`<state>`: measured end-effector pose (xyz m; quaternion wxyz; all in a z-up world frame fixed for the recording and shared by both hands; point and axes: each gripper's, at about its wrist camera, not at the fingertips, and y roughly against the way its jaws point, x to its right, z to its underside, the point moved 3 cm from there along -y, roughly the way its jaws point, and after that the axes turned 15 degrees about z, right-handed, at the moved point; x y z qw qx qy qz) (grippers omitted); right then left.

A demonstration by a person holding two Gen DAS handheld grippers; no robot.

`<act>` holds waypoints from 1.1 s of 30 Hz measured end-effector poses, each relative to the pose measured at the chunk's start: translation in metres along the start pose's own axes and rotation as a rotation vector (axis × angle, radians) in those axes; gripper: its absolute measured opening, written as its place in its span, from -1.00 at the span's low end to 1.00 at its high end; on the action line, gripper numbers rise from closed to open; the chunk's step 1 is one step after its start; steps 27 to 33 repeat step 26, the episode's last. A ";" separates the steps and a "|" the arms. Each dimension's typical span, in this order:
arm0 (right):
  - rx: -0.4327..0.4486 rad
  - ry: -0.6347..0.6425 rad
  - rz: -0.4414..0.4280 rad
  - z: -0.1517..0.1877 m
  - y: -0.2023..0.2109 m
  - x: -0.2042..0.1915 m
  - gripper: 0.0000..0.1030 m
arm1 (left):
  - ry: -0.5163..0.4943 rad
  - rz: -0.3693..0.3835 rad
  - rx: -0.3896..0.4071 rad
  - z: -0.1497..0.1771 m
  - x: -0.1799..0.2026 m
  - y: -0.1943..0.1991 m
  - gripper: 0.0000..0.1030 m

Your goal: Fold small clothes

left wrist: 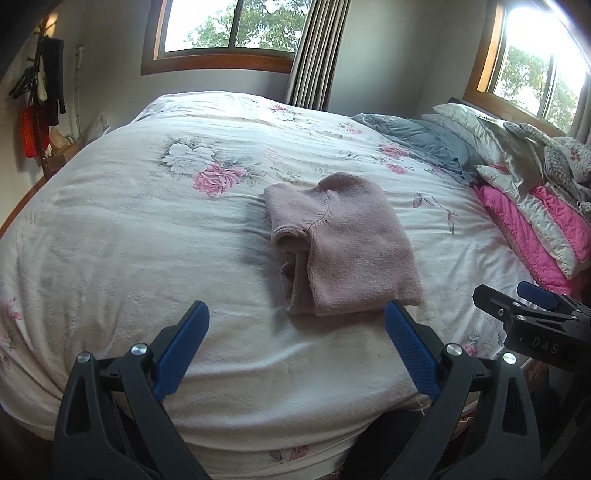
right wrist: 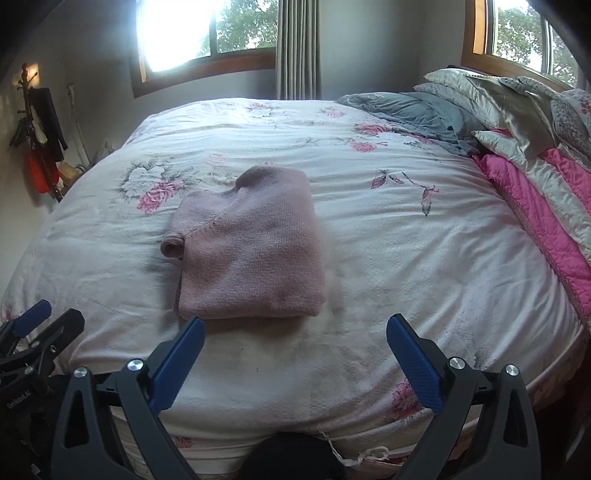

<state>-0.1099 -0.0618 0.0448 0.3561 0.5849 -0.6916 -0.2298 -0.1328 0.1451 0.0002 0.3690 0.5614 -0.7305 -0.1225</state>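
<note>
Left wrist view: we are looking along the left gripper [left wrist: 297, 312], whose blue-padded fingers [left wrist: 410, 341] are standing wide apart with nothing between them. It is hovering over the near edge of the bed [left wrist: 110, 240], which is lying under a white floral cover. The pink sweater [left wrist: 343, 243] is resting folded in a compact stack on the cover, just beyond the gripper's right fingertip and right of centre; its rolled sleeve end is facing left. The right gripper [left wrist: 532, 306] is showing at the right edge, seen from the side; from here we cannot tell how its jaws are set. A pile of bedding [left wrist: 535, 206], pink, white and grey, is lying along the far right side of the bed. A window [left wrist: 236, 26] and a curtain [left wrist: 317, 51] are standing on the far wall.

Right wrist view: we are seeing the right gripper [right wrist: 295, 323] with its fingers [right wrist: 415, 354] also spread wide and gripping nothing. The sweater [right wrist: 251, 247] is lying just beyond its left fingertip, left of centre, flat on the cover and apart from both tools. The left gripper [right wrist: 40, 321] is appearing at the near left edge, only partly in view. Dark clothes [right wrist: 44, 122] are hanging on the left wall.
</note>
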 end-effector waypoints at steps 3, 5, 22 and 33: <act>-0.003 -0.008 -0.009 0.000 -0.003 0.003 0.92 | -0.005 -0.008 0.005 -0.001 0.001 -0.001 0.85; 0.000 -0.006 -0.004 0.000 -0.004 0.004 0.92 | -0.003 -0.007 0.004 -0.002 0.001 -0.002 0.85; -0.035 -0.022 -0.014 0.001 -0.023 0.007 0.92 | 0.004 -0.014 -0.028 0.001 -0.003 -0.020 0.85; -0.046 -0.028 -0.006 0.003 -0.025 0.009 0.92 | 0.003 -0.015 -0.030 0.001 -0.002 -0.021 0.85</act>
